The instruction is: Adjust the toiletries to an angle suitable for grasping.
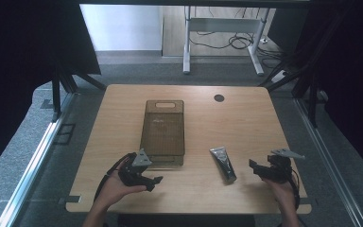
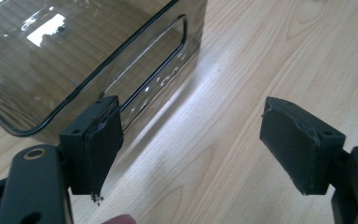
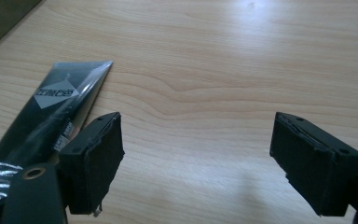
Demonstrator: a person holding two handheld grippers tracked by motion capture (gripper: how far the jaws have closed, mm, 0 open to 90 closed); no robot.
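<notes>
A smoky see-through plastic bin [image 1: 163,127] with a handle slot lies on the wooden table [image 1: 246,123]. A dark squeeze tube [image 1: 223,163] lies flat to its right near the front. My left gripper [image 1: 157,182] rests in a hand by the bin's near end, jaws wide apart and empty. In the left gripper view the bin [image 2: 74,51] stands just beyond the left pad, with my left gripper [image 2: 193,154] open over bare wood. My right gripper [image 1: 252,165] sits right of the tube, open. In the right gripper view the tube [image 3: 51,116] lies beside the left pad, outside the open right gripper [image 3: 196,158].
A round cable hole [image 1: 219,98] marks the table's far side. Beyond the table stands a white desk frame [image 1: 222,38] with cables on the floor. Dark curtains and stands flank both sides.
</notes>
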